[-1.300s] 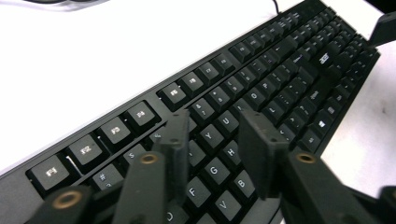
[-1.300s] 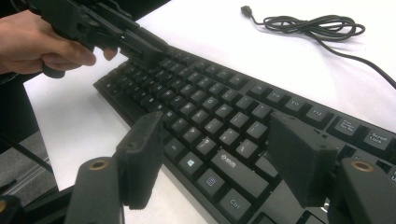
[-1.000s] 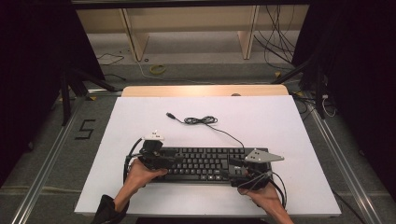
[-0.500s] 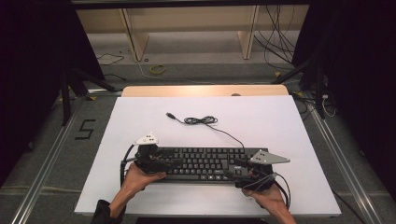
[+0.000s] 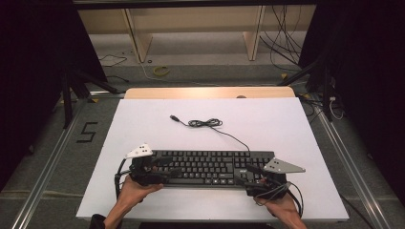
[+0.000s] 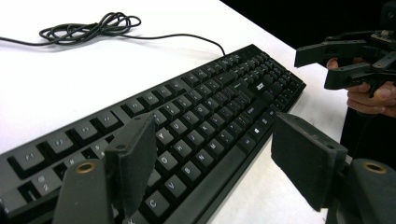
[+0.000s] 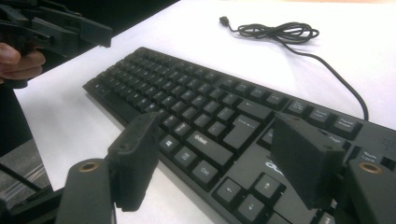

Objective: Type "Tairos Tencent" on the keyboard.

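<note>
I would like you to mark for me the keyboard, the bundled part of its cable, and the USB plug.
keyboard [image 5: 210,167], high view, middle of the key field.
cable bundle [image 5: 205,123], high view, on the coiled loops.
USB plug [image 7: 224,20], right gripper view, on the plug body at the cable's end.

The right claw gapes wide over the near end of a flat black plastic keyboard on the white tabletop; its thin black cable lies coiled beyond.

Both handheld grippers, the left gripper and the right gripper, are matte black, each topped by a pale grey three-cornered plate and trailing a looped black cable. Each jaw carries a flat rectangular black pad and a brass-ringed screw hole at its base. A dark sleeve covers the left forearm.
</note>
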A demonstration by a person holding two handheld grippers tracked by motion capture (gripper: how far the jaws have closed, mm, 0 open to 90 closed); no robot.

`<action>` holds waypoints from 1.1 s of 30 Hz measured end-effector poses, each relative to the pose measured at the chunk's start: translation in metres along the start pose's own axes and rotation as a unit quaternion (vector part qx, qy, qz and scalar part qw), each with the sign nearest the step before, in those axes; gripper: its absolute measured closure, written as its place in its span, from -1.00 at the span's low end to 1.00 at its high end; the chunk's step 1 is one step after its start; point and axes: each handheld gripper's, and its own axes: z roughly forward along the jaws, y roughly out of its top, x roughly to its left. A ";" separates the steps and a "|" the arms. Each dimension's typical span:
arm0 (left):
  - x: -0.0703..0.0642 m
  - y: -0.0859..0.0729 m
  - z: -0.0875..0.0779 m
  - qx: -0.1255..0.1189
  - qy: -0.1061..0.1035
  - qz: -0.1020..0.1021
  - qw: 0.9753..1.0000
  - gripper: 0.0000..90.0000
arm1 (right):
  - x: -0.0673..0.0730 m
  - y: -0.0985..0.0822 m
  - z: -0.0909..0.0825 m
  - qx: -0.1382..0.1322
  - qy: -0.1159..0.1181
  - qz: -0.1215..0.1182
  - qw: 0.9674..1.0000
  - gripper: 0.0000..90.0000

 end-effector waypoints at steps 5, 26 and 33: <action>-0.002 -0.007 -0.004 -0.006 0.001 0.003 1.000 -0.38 | -0.001 -0.003 -0.005 -0.007 -0.007 0.000 1.000 -0.29; -0.004 -0.021 -0.007 -0.012 0.005 0.006 1.000 -0.44 | 0.001 -0.012 -0.014 -0.013 -0.012 -0.002 1.000 -0.31; -0.003 -0.021 -0.007 -0.010 0.006 0.004 1.000 -0.45 | 0.001 -0.012 -0.013 -0.013 -0.011 -0.003 1.000 -0.31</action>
